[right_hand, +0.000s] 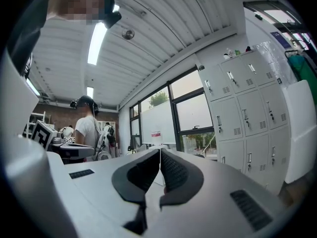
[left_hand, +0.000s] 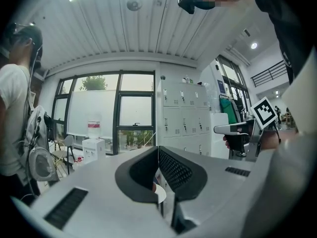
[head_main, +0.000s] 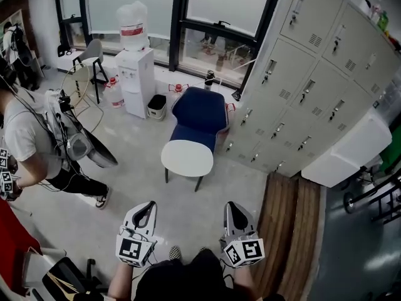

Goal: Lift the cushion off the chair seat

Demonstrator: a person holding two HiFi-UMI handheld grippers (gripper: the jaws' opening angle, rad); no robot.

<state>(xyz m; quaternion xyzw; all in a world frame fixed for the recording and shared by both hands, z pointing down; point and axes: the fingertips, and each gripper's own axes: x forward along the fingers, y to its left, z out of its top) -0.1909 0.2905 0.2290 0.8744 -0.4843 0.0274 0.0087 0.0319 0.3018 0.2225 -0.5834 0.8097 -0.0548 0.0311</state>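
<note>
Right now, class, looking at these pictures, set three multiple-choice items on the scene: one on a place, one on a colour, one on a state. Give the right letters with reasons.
1. In the head view, where does the water dispenser stand?
A. left of the chair
B. right of the chair
C. on the chair seat

2. What colour is the cushion on the chair seat?
A. red
B. white
C. black

3. How do the jaws of the left gripper and the right gripper stand?
A. together, with nothing between them
B. wide apart
C. closed on the cushion

Answers:
1 A: the head view shows the dispenser to the left of the chair.
2 B: the cushion is a pale white oval in front of the blue backrest.
3 A: each gripper view shows its pads meeting, and the cushion lies far ahead.
</note>
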